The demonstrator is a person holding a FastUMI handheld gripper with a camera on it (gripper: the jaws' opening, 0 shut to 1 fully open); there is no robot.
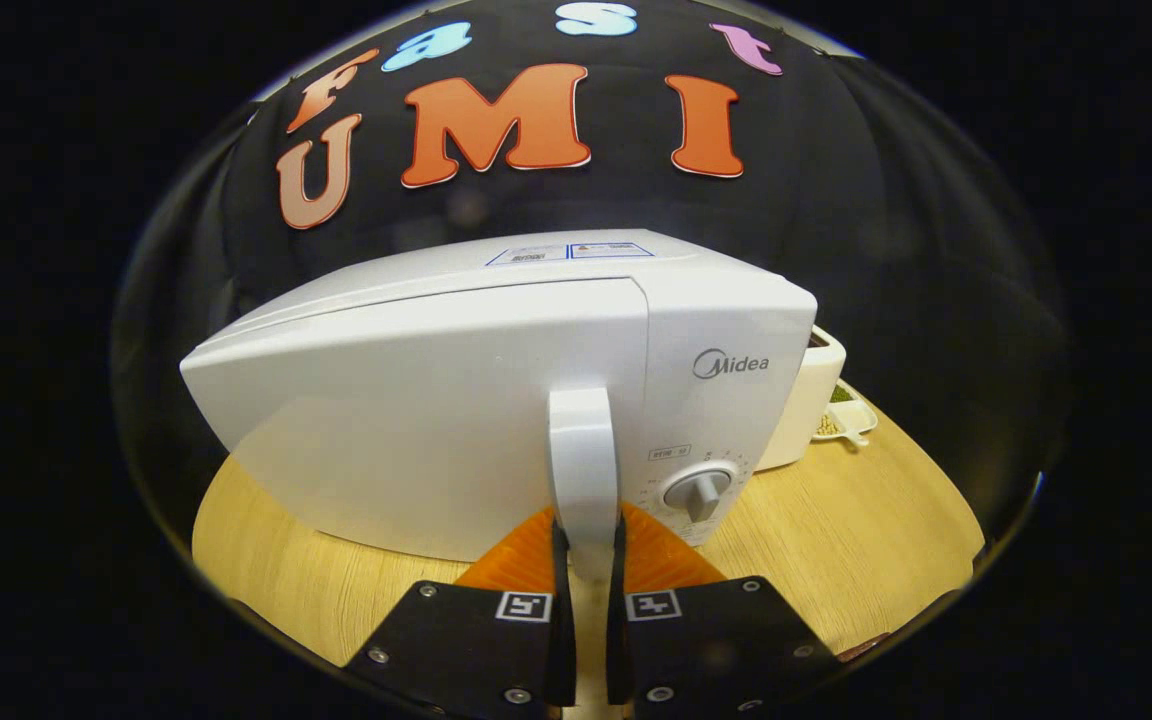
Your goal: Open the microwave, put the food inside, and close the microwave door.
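Gripper view: the gripper (588,550) is sitting low and close, its two fingers (561,560) pinching the lower end of the microwave's vertical door handle (582,460) from either side, both pressing on it; the handle is standing upright between them and rising just beyond the tips; behind it the white door (406,420) is lying flush with the microwave (496,400) body, looking closed; to the right of the handle the control panel is showing a round dial (701,492), sitting just beside the handle's lower half; the microwave is resting on a light wooden table (836,540) and taking up most of its near side; further back, past the microwave's right corner, a second white appliance (804,410) is standing on the table, touching or nearly touching the microwave, cannot tell which; beside that, farther right, a small white dish (851,418) is holding something greenish and beige, too small to identify; the booth's black cloth wall (896,230) is hanging behind everything.
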